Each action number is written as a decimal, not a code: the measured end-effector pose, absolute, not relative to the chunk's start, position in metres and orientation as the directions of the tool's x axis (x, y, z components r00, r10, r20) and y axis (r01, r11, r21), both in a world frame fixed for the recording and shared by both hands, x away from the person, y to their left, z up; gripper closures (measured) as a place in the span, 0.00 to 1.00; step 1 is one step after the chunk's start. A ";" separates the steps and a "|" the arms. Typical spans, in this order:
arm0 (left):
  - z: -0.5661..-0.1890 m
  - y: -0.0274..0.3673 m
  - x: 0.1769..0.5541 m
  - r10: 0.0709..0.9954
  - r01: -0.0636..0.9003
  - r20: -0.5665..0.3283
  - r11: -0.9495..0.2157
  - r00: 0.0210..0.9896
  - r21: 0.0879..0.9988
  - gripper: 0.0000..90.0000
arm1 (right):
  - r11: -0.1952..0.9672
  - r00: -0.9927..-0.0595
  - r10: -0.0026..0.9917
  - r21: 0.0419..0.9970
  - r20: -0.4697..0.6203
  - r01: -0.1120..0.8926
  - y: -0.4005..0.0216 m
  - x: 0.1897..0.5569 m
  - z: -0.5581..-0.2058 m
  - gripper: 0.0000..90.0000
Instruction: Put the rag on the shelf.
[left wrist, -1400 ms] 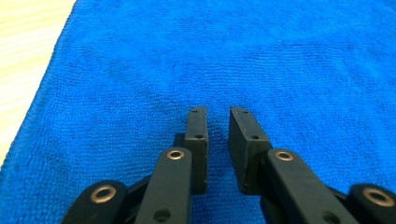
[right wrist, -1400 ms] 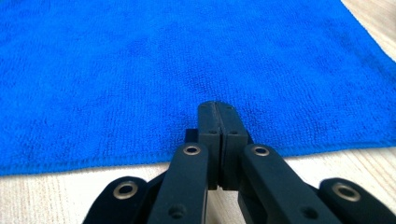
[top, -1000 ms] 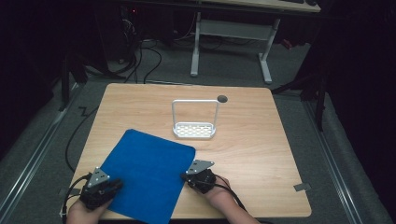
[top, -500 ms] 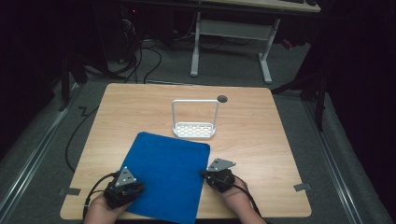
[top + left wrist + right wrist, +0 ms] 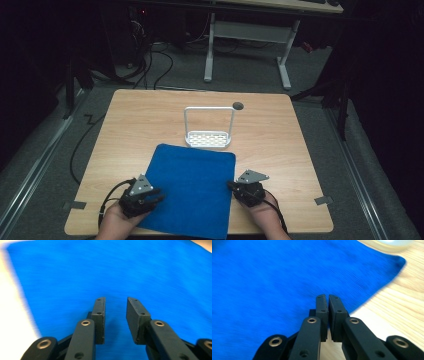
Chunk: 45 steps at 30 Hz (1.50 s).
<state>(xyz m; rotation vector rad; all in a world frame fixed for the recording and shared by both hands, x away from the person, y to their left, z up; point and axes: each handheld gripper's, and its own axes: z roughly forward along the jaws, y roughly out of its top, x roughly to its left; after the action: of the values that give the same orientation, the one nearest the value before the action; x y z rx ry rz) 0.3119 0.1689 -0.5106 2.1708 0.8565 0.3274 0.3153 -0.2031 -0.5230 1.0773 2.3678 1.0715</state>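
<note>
A blue cloth (image 5: 192,187) lies flat on the wooden table (image 5: 280,145), its near edge at the table's front. My left gripper (image 5: 159,196) rests over the cloth's near left part. In the left gripper view its jaws (image 5: 115,300) have just been opening and stand apart above the blue cloth (image 5: 75,270), with nothing between them. My right gripper (image 5: 231,186) sits at the cloth's right edge. In the right gripper view its jaws (image 5: 328,297) have just started to part, with a thin slit between them and nothing in it, over the edge of the cloth (image 5: 262,277).
A white wire rack (image 5: 209,135) with a tall handle stands just beyond the cloth's far edge, and its base (image 5: 392,243) shows in the right gripper view. A dark cable hole (image 5: 238,105) lies behind it. Bare wood lies left and right of the cloth.
The cloth has slid to the right and turned square to the table. Both hands moved right with it. The left jaws have opened.
</note>
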 end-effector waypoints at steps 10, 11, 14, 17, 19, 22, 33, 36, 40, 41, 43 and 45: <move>-0.526 0.189 0.320 0.713 0.540 -0.064 -0.466 0.698 0.701 0.77 | 0.510 -0.722 0.692 0.711 -0.005 0.484 -0.184 0.310 -0.527 0.97; -0.526 0.188 0.318 0.706 0.537 -0.066 -0.470 0.705 0.701 0.77 | 0.504 -0.718 0.696 0.709 0.004 0.493 -0.185 0.311 -0.527 0.97; -0.526 0.182 0.312 0.686 0.522 -0.067 -0.483 0.724 0.703 0.77 | 0.505 -0.707 0.708 0.698 0.001 0.507 -0.190 0.312 -0.525 0.97; -0.526 0.172 0.306 0.656 0.500 -0.065 -0.503 0.752 0.705 0.77 | 0.498 -0.700 0.714 0.699 0.005 0.513 -0.196 0.313 -0.525 0.97; -0.526 0.165 0.304 0.639 0.486 -0.064 -0.513 0.767 0.707 0.77 | 0.486 -0.688 0.726 0.701 0.010 0.523 -0.205 0.313 -0.525 0.97; -0.527 0.154 0.302 0.618 0.466 -0.058 -0.524 0.784 0.713 0.76 | 0.466 -0.664 0.747 0.701 0.015 0.540 -0.218 0.312 -0.525 0.97; -0.527 0.138 0.299 0.554 0.446 -0.101 -0.534 0.826 0.718 0.74 | 0.403 -0.614 0.788 0.713 0.048 0.574 -0.249 0.311 -0.527 0.96; -0.527 0.141 0.301 0.566 0.452 -0.106 -0.517 0.818 0.726 0.71 | 0.410 -0.619 0.784 0.712 0.044 0.570 -0.248 0.310 -0.526 0.90; -0.527 0.149 0.306 0.614 0.461 -0.104 -0.459 0.782 0.760 0.65 | 0.395 -0.625 0.780 0.741 0.043 0.543 -0.249 0.309 -0.524 0.82; -0.527 0.152 0.309 0.633 0.466 -0.105 -0.438 0.767 0.769 0.63 | 0.377 -0.620 0.783 0.756 0.050 0.536 -0.251 0.310 -0.523 0.78; -0.527 0.159 0.316 0.669 0.487 -0.119 -0.394 0.733 0.780 0.60 | 0.354 -0.616 0.786 0.775 0.057 0.523 -0.252 0.310 -0.522 0.74; -0.526 0.165 0.327 0.708 0.522 -0.154 -0.338 0.689 0.783 0.56 | 0.338 -0.615 0.786 0.787 0.066 0.516 -0.254 0.311 -0.521 0.71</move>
<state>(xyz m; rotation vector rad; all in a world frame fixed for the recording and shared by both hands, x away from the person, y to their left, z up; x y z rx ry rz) 0.3268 0.1648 -0.5263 2.0208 0.9453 0.2675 0.3112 -0.2541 -0.5213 1.1570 2.2811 1.1610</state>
